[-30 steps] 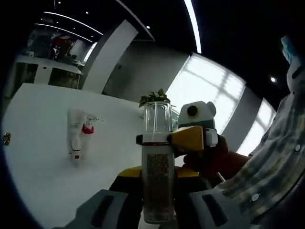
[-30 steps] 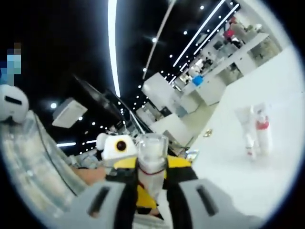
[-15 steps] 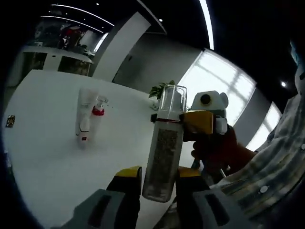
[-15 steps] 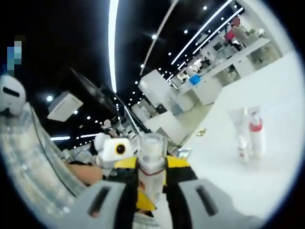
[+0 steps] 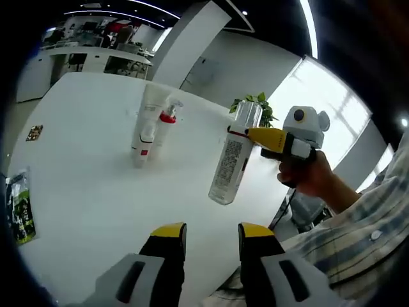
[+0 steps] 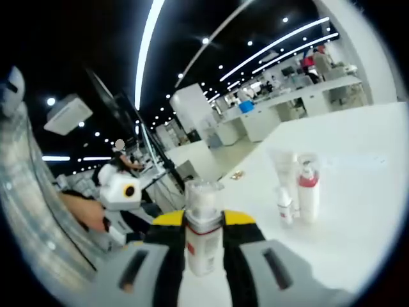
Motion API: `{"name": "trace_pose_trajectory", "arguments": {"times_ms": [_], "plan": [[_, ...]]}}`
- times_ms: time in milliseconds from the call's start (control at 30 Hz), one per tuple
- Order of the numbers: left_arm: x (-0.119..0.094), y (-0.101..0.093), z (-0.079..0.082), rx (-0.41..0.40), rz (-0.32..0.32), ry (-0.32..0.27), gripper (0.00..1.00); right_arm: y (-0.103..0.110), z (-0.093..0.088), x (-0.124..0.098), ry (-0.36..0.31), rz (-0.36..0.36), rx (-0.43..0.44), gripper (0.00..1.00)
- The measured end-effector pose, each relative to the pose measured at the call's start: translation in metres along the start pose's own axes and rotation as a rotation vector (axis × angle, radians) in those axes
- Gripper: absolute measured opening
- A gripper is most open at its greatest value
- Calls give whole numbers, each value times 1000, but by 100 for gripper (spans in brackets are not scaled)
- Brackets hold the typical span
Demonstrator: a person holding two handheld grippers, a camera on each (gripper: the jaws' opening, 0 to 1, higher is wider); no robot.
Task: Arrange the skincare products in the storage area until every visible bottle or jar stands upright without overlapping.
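The right gripper (image 6: 203, 238) pinches a clear-capped white label-printed bottle (image 5: 231, 158) above the white table (image 5: 77, 192), beside two upright white tubes (image 5: 152, 125); the left gripper (image 5: 209, 235) stands spread, holding nothing.

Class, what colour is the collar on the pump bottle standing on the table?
Red, on the pump bottle; clearest in the left gripper view.

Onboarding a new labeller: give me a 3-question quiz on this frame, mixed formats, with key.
1. True or false: the left gripper holds the clear-capped bottle.
2. The right gripper grips that bottle near its: A) cap end B) base
3. How many products stand on the white table, and how?

Key: 1. False, its jaws are apart and hold nothing. 2. A. 3. Two, a white tube and a red-collared pump bottle, upright, side by side.
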State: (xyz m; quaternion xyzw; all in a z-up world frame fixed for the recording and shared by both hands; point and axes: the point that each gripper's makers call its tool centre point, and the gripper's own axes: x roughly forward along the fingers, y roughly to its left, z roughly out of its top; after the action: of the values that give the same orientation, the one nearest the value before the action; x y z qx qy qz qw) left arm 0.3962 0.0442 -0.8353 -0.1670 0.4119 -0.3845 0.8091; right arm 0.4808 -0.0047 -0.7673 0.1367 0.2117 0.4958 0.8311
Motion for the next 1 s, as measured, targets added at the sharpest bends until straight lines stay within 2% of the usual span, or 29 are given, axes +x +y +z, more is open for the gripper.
{"name": "trace_pose_trajectory", "arguments": {"times_ms": [167, 367, 433, 533, 700, 900, 1000], "plan": [[1, -1, -4, -22, -1, 7, 33, -15, 0, 2, -3, -26, -20, 19], [1, 4, -9, -54, 20, 20, 33, -28, -8, 5, 28, -51, -71, 19], [-1, 5, -9, -79, 30, 26, 33, -28, -9, 4, 34, -53, -68, 19], [-4, 3, -5, -84, 29, 20, 32, -24, -7, 3, 31, -47, -75, 19], [-5, 4, -5, -88, 23, 44, 32, -25, -9, 6, 48, -60, -78, 19], [-9, 7, 1, -103, 1, 41, 32, -20, -7, 14, 41, -84, -93, 19], [-11, 7, 1, -105, -35, 56, 32, -16, -7, 17, 50, -100, -114, 19]]}}
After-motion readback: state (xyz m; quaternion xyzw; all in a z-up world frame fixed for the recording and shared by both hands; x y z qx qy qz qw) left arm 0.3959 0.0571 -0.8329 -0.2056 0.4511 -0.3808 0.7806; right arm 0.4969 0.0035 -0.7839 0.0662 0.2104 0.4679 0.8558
